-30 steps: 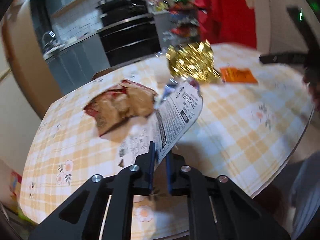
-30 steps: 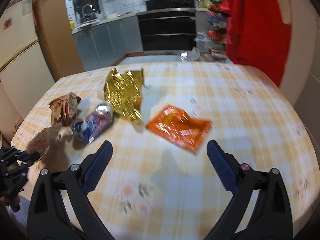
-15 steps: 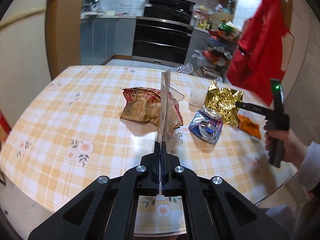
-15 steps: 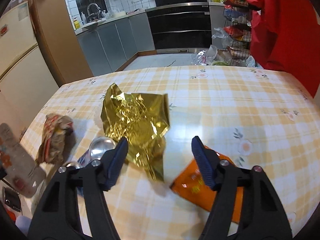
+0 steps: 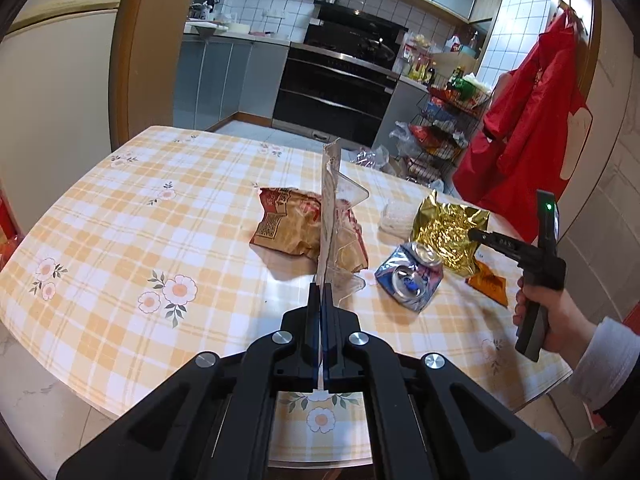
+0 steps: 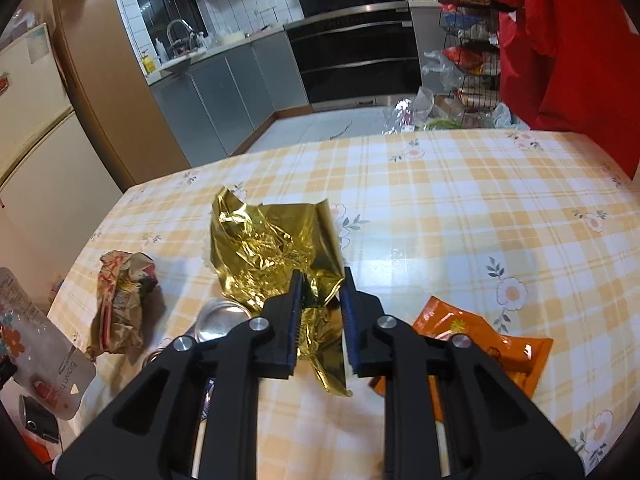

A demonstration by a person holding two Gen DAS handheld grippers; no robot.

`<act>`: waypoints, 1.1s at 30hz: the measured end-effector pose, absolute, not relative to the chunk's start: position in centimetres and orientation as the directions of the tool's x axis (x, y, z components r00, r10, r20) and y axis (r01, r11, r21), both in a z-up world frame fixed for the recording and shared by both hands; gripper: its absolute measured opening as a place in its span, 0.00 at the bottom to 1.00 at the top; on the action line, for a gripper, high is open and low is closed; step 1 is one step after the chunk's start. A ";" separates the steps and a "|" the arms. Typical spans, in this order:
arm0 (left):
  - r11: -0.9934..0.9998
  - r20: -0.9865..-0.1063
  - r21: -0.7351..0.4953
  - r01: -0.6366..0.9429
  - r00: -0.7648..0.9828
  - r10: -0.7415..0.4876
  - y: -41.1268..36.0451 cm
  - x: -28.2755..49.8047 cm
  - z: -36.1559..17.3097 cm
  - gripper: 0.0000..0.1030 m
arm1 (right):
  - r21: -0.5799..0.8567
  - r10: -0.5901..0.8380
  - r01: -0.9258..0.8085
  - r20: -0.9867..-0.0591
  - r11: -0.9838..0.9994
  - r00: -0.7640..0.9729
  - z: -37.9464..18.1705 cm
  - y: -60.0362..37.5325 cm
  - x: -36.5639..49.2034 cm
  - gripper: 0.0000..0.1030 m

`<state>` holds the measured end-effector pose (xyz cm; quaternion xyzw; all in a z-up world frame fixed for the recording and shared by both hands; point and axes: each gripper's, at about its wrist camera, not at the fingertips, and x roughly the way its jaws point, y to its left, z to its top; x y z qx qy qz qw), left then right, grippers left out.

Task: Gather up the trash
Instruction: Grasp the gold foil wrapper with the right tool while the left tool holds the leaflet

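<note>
My left gripper [image 5: 321, 292] is shut on a clear printed plastic wrapper [image 5: 330, 216] and holds it edge-on above the table; the wrapper also shows in the right wrist view [image 6: 38, 344]. My right gripper [image 6: 320, 280] has its jaws closed around the near edge of a crumpled gold foil wrapper [image 6: 272, 248], with a narrow gap left. The foil [image 5: 448, 232] and right gripper [image 5: 500, 244] show in the left view. A brown-red snack bag [image 5: 292, 228], a crushed blue can [image 5: 408, 276] and an orange packet [image 6: 480, 340] lie on the table.
The checked yellow tablecloth [image 5: 140, 220] covers a table whose edge runs near me. A white round object [image 5: 394, 218] lies behind the can. A red garment [image 5: 532, 128] hangs at the right, a wire rack of goods [image 5: 448, 120] stands behind the table.
My right gripper moved forward and down onto the gold foil and its jaws narrowed around it. My left gripper still holds the clear wrapper, now edge-on and pulled back slightly.
</note>
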<state>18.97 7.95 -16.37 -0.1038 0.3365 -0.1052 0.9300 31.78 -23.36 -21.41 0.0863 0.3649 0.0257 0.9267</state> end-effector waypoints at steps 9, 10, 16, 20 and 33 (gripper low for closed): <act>0.944 -0.575 -0.298 0.141 0.763 -0.296 7.9 17.5 -14.6 0.01 | 0.163 0.088 0.010 -0.582 0.987 0.808 -16.7 -23.0 26.7 0.20; 0.943 -0.569 -0.298 0.147 0.766 -0.299 7.8 17.1 -14.2 0.01 | 0.160 0.083 0.011 -0.571 0.987 0.816 -16.0 -23.0 26.1 0.20; 0.938 -0.542 -0.301 0.175 0.778 -0.319 7.1 15.3 -12.2 0.01 | 0.141 0.067 0.007 -0.511 0.990 0.857 -12.9 -22.6 22.4 0.20; 0.932 -0.525 -0.307 0.192 0.782 -0.334 6.9 13.9 -11.2 0.01 | 0.144 0.072 -0.002 -0.482 0.990 0.873 -11.4 -22.3 19.8 0.20; 0.915 -0.490 -0.315 0.253 0.782 -0.385 6.1 9.1 -9.1 0.01 | 0.140 0.059 0.013 -0.497 0.990 0.866 -9.5 -20.5 9.6 0.20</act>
